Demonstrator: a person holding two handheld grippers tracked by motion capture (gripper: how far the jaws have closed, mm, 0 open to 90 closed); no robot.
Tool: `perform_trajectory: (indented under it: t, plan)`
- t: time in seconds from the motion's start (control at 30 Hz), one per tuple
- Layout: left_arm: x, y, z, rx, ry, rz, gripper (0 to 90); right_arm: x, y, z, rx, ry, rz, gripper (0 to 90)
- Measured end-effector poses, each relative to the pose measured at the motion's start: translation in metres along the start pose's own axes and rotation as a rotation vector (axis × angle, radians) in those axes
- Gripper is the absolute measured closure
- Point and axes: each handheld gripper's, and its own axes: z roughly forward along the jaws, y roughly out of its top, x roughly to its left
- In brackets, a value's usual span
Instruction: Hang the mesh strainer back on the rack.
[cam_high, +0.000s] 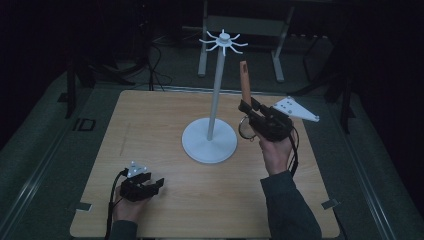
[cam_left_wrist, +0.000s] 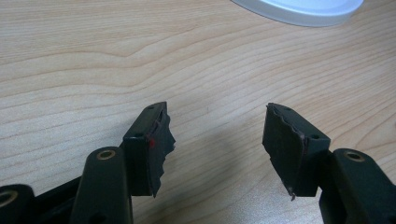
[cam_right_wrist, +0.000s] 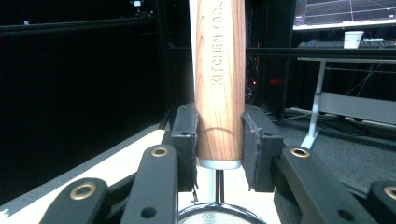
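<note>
We see the right tool (cam_high: 248, 111) clamped on a wooden-handled strainer (cam_high: 244, 80), handle end up and long axis nearly vertical, its wire ring hanging just below the jaws, held above the surface (cam_high: 150, 130) beside the white stand (cam_high: 215, 100). The left tool (cam_high: 159, 184) rests open on the surface, holding nothing.

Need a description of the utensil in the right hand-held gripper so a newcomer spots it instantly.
Start at the white hook stand with the round base in the middle of the light wooden table. Just to its right, the right hand-held gripper holds a wooden-handled metal mesh strainer upright. Its brown handle points up, and the small wire ring hangs below the jaws.
</note>
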Motion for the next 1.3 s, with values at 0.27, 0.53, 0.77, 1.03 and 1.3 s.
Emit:
perform_trajectory:
  t: [0.27,0.53,0.77,1.03,1.3]
  plan:
    - [0.0,0.0,0.0,0.0,0.002,0.0,41.1,0.001,0.006,-0.001,-0.024,0.008,0.005,69.1]
    - [0.0,0.0,-0.001,0.0,0.003,0.0,41.1,0.002,0.013,0.001,-0.047,0.031,0.013,69.1]
    - [0.0,0.0,-0.001,0.0,0.001,-0.001,41.1,-0.001,0.019,0.003,-0.076,0.058,0.054,69.1]
    - [0.0,0.001,0.0,0.0,0.001,0.001,41.1,-0.006,0.024,0.008,-0.068,0.082,0.085,69.1]
    - [0.0,0.001,0.0,0.0,0.0,0.0,41.1,-0.008,0.027,0.013,-0.058,0.115,0.099,69.1]
